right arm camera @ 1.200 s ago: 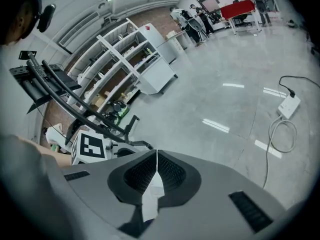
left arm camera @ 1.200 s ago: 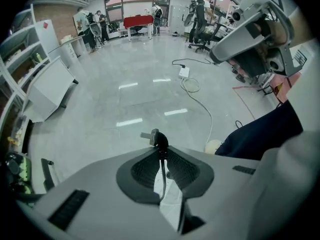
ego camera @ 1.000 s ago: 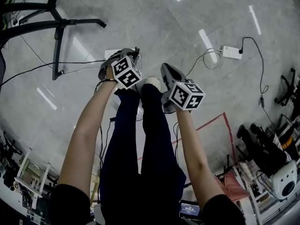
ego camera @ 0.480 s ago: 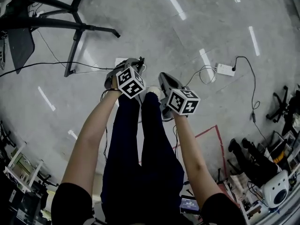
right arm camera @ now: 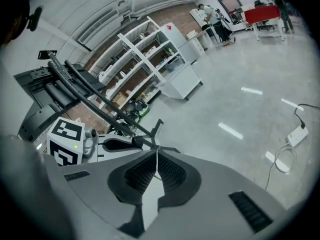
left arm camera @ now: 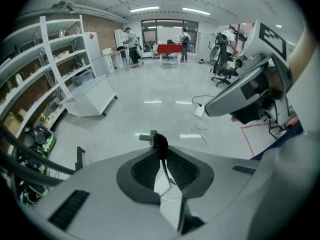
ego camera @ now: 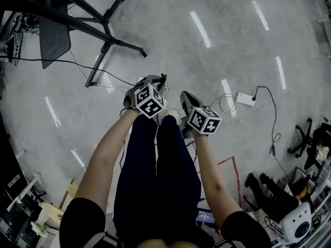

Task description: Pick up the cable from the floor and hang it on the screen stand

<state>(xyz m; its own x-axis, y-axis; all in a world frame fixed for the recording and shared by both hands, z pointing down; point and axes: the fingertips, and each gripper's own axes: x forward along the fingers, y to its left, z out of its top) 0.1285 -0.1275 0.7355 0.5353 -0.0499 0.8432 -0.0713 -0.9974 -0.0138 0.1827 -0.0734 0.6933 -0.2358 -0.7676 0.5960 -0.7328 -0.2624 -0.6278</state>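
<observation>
The left gripper (left arm camera: 162, 154) was clamped on the black cable (left arm camera: 159, 140), with its plug end poking above the pads; the right gripper (right arm camera: 156, 156) was closed on nothing; both had risen since a second before, so the cable was off the floor (ego camera: 207, 45); the screen stand (ego camera: 77, 19) stood well apart, upper left; a power strip (ego camera: 244, 98) lay to the right; the path looked open.

Grey polished concrete floor (ego camera: 222, 14), long ceiling-light reflections (ego camera: 200, 29) streaked across it. Red tape outline (ego camera: 227, 160) on floor. White open shelving (left arm camera: 55, 64) along brick wall (left arm camera: 102, 25), white cabinet (left arm camera: 92, 98) just beside. Ceiling strip lights (left arm camera: 145, 8) overhead. Far end: glazed doors (left arm camera: 167, 26), red table (left arm camera: 170, 49).
</observation>
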